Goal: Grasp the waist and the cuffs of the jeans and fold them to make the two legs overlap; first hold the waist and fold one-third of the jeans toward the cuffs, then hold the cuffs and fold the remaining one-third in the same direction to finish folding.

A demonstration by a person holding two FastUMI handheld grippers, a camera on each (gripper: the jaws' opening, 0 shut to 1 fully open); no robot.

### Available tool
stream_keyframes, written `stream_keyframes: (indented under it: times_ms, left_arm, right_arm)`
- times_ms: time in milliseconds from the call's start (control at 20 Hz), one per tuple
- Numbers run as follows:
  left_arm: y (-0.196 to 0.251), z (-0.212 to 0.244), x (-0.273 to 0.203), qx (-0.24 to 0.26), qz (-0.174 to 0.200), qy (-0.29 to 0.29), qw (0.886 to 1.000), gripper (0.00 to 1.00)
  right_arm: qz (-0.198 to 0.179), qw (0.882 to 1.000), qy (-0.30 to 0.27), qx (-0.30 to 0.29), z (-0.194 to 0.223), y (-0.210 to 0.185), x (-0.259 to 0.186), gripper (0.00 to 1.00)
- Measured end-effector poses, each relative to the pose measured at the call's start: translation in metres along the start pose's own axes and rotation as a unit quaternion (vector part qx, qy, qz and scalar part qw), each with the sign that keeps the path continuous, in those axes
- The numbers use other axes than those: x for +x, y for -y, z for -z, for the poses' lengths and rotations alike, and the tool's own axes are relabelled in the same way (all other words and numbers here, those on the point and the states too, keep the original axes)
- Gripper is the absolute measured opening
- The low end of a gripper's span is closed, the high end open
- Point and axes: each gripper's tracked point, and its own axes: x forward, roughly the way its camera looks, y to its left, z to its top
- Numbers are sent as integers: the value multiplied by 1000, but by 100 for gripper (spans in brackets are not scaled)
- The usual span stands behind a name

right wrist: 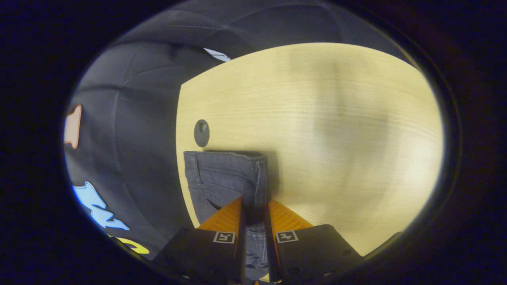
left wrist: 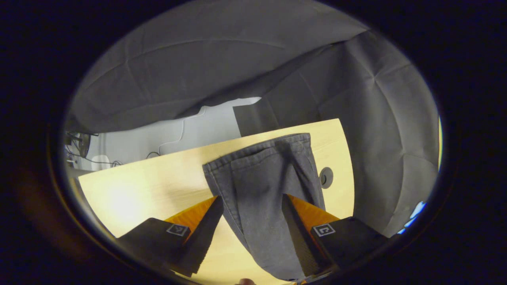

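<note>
Plainly the jeans [left wrist: 261, 186] are the whole business here, lying on the pale wooden table [left wrist: 150, 178] with one end toward each gripper. In the left gripper view the left gripper [left wrist: 251, 204] stands wide, its fingers either side of a hemmed, cuff-like end; the cloth runs between them without being pinched, though the right-hand finger lies against its edge. That spread looks deliberate — enough room to straddle the end before closing, or to let it go cleanly; which of the two I cannot tell. In the right gripper view the right gripper [right wrist: 255, 206] is drawn in narrow, and a seamed fold of the waist end [right wrist: 225, 178] sits squeezed between both fingers. I judge that grip is there to carry or steady the waist, so the denim cannot slide on the smooth wood. The jeans lie close to the table's edge, just beside a round grommet [right wrist: 201, 133], with the dark booth wall [right wrist: 134, 134] beyond. How far the folding has gone I cannot judge — neither view takes in the full length.
</note>
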Motion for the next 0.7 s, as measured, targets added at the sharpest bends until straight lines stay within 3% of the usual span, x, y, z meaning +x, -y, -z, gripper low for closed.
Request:
stream_keyframes:
  times_ms: [100,150,250,300,350,400,450,600,700]
  left_arm:
    - [-3,2,2,-1,1,-5,1000,98]
    - [-5,3,2,1,1,-5,1000,93]
    - [-6,3,3,0,3,-6,1000,93]
    - [-6,5,3,-2,5,-8,1000,98]
    - [-7,5,5,-5,8,-9,1000,98]
    - [-7,7,6,-8,13,-10,1000,93]
    - [-6,6,9,-14,18,-3,1000,98]
    - [-5,5,11,-30,26,4,999,98]
    - [-6,10,10,-42,31,-2,999,98]
  right_arm:
    - [-18,998,21,-49,0,-19,-15,17]
    - [-26,996,31,-75,3,-29,-21,20]
    - [-44,990,49,-124,9,-51,-34,20]
    - [-58,986,55,-149,15,-64,-40,14]
    - [-70,980,62,-173,22,-77,-46,18]
    - [-82,974,68,-198,29,-90,-53,17]
    - [-92,967,74,-224,40,-101,-62,16]
    - [-125,941,87,-301,72,-134,-83,16]
    - [-160,930,88,-318,96,-151,-90,16]
